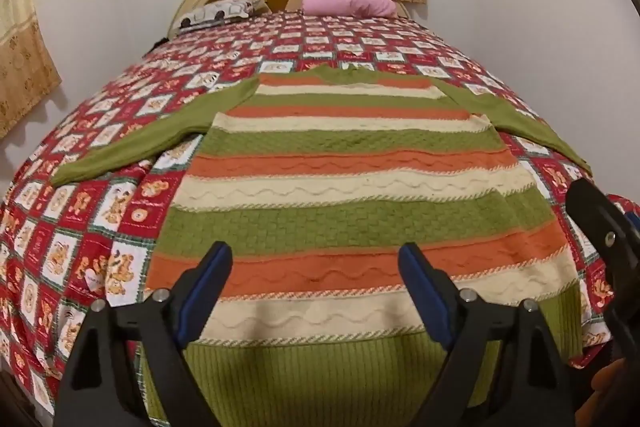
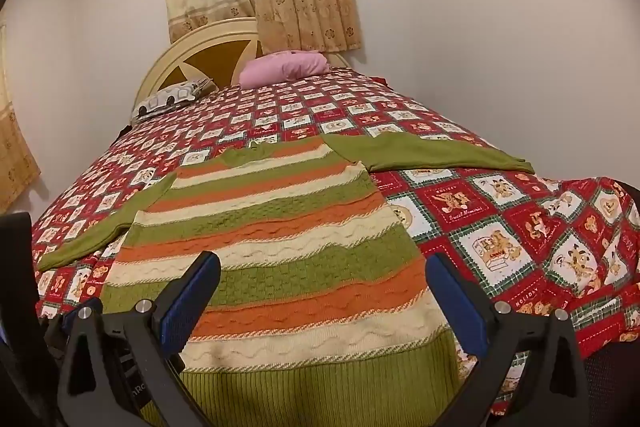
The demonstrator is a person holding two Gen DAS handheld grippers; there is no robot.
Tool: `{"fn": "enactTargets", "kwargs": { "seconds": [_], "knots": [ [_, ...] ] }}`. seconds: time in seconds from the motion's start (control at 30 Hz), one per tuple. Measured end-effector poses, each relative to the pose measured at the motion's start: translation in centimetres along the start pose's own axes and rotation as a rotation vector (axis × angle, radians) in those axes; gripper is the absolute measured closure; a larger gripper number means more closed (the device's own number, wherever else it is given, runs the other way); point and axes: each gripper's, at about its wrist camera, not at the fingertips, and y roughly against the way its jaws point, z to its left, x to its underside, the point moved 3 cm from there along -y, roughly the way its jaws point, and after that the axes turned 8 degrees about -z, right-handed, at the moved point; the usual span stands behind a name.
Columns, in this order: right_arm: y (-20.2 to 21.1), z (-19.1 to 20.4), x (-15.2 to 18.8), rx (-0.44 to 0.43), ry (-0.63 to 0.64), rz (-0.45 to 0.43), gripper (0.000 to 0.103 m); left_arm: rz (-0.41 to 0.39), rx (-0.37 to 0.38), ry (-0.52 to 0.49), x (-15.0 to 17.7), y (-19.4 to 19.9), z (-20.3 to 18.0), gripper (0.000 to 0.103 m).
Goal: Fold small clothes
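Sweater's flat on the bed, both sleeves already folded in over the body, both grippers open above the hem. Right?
Not quite. The sleeves are not folded in: the left sleeve and right sleeve both lie spread out to the sides on the quilt, as both wrist views show. The rest holds: the sweater lies flat, and the left gripper and right gripper are open above the hem.
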Motion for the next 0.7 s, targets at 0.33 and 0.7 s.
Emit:
{"fn": "enactTargets", "kwargs": {
  "seconds": [0.33,0.7],
  "knots": [
    [-0.20,0.11,0.13,-0.002,0.001,0.004,0.001,-0.004,0.001,0.008,-0.11,0.07,0.07,0.015],
    [-0.09,0.41,0.26,-0.003,0.007,0.005,0.001,-0.015,-0.006,0.010,-0.17,0.28,0.15,0.015]
  ]
}}
